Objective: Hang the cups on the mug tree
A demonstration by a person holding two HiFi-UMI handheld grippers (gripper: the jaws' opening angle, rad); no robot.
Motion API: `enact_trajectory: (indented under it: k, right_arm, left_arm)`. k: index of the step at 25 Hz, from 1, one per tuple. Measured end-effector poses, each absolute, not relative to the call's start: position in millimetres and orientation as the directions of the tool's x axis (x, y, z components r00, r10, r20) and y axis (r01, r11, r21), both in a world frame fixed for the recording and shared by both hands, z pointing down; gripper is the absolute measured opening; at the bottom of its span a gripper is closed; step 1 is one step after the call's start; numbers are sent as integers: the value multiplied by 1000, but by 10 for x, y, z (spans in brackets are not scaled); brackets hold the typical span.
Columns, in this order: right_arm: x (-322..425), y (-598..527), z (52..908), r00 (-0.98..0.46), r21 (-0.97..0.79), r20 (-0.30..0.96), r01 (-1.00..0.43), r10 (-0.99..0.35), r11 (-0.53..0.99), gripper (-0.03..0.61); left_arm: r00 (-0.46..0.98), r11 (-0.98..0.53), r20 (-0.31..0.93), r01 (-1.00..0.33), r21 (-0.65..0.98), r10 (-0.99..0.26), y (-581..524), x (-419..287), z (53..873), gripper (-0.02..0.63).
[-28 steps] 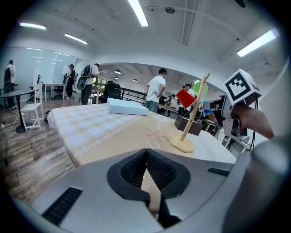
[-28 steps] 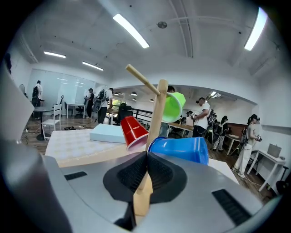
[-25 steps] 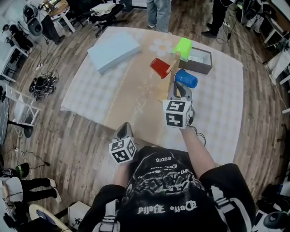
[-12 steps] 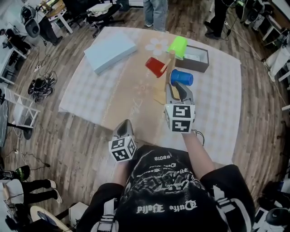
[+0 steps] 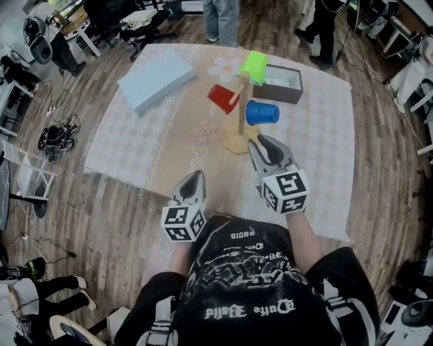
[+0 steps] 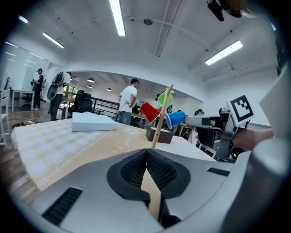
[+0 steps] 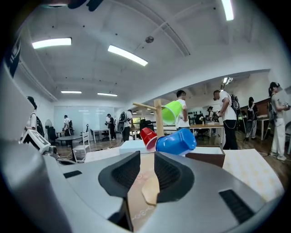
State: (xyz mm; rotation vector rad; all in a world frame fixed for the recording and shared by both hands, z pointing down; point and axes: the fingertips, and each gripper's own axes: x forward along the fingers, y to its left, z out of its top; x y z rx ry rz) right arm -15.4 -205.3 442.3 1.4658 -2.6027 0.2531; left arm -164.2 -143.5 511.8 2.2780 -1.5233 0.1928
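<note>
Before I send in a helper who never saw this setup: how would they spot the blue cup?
Find the pale checked cloth, then the wooden mug tree near its middle. The blue cup hangs on the tree's right side in the head view; the red cup opposite and the green cup above differ by colour.

- Counter cloth [image 5: 135, 145]: pale check, with a tan strip [image 5: 196, 145] down the middle and a white flower print [image 5: 226, 66] at its far end.
- Flat pale blue box [image 5: 154, 78]: far left on the cloth, lying askew.
- Brown open-topped box [image 5: 283, 84]: far right on the cloth.
- Wooden plank floor [image 5: 81, 216]: a tangle of cables [image 5: 57, 135] at left.
- Standing person [image 5: 221, 20]: beyond the far edge.
</note>
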Motion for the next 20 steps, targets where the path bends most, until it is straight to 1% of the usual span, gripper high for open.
enact_trajectory:
  k: [4,7,9,11,12,13,20]
  right_arm:
    - [70,-1846,4478,-533,-117,175,-846,-828,520,104]
    - [241,-1711,4491,-548,-180,139,-833,-825,523,103]
    - [354,-1626,4503,-538,-207,126,-836,-834,508,82]
    - [483,-1555,4536,-504,-216,128,-855,-854,472,58]
    - [556,-1526,4556,-480,-216,132,-868,-867,448,27]
    - [628,-1500,4575,-456,-216,135,-880,-880,423,11]
    - [976,-1309,4695,-334,-169,165,-937,-928,307,11]
  left_arm:
    - [504,-448,245,-858,253,-828,-1386,-1368,4896,20]
    - [541,-486,208,-833,263,-815,-1358,-1256,4782,20]
    - [560,-505,192,-820,270,-806,-1342,-1212,4732,20]
    - [574,-520,182,-810,271,-798,-1327,-1179,4700,20]
    - [582,-530,178,-805,269,-793,-1319,-1161,4688,20]
    - [590,-539,174,-799,266,-788,-1308,-1143,4676,20]
    - [602,-557,154,-790,257,-784,-1264,-1159,4632,20]
